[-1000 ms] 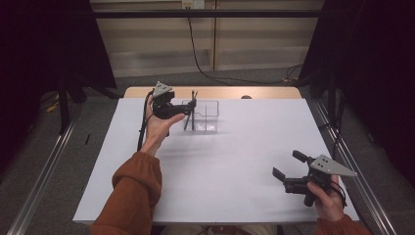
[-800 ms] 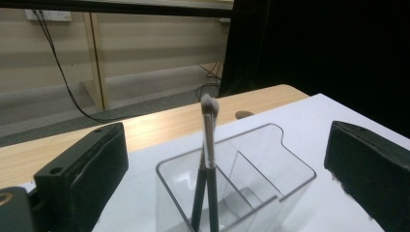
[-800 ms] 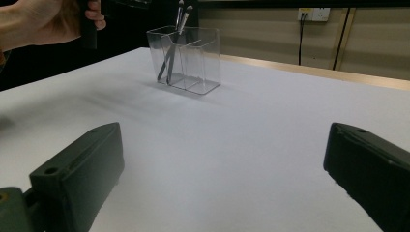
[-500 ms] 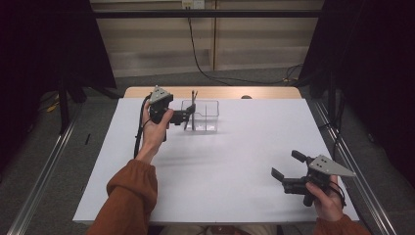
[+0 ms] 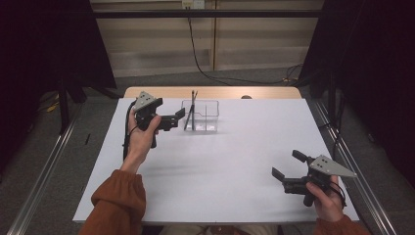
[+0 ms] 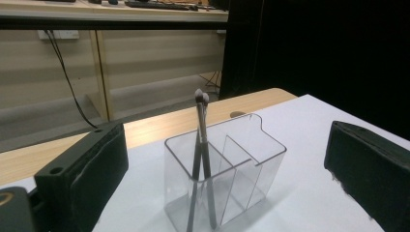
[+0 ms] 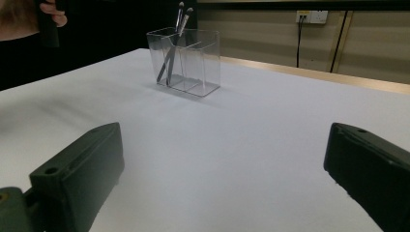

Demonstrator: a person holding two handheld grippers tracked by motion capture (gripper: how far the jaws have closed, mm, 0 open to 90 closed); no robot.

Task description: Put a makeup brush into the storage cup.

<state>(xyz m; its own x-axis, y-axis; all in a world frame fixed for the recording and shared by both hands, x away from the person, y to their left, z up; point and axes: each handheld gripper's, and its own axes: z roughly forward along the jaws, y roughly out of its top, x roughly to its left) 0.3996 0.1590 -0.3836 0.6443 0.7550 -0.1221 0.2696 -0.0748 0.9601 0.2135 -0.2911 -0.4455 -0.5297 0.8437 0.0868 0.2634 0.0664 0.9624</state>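
Observation:
A clear plastic holder (image 5: 200, 116) (image 6: 227, 179) (image 7: 186, 60) with dividers stands at the far middle of the white table (image 5: 220, 166). Two thin dark brushes (image 5: 192, 110) (image 6: 201, 159) (image 7: 173, 48) lean upright in its left compartment. My left gripper (image 5: 179, 117) (image 6: 227, 169) hovers open just left of the holder, jaws pointing at it, nothing between them. Near the front right corner my right gripper (image 5: 286, 165) (image 7: 222, 169) is held open above bare table, far from the holder.
A wooden strip (image 5: 215, 92) borders the table's far edge, with a small dark item (image 5: 246, 97) on it. A black cable (image 5: 200, 54) hangs down the wall behind. Metal rails (image 5: 44, 171) run along both sides of the table.
My left gripper has pulled back leftward from the holder, jaws now apart from the brushes, which stay standing inside. The right gripper has barely moved.

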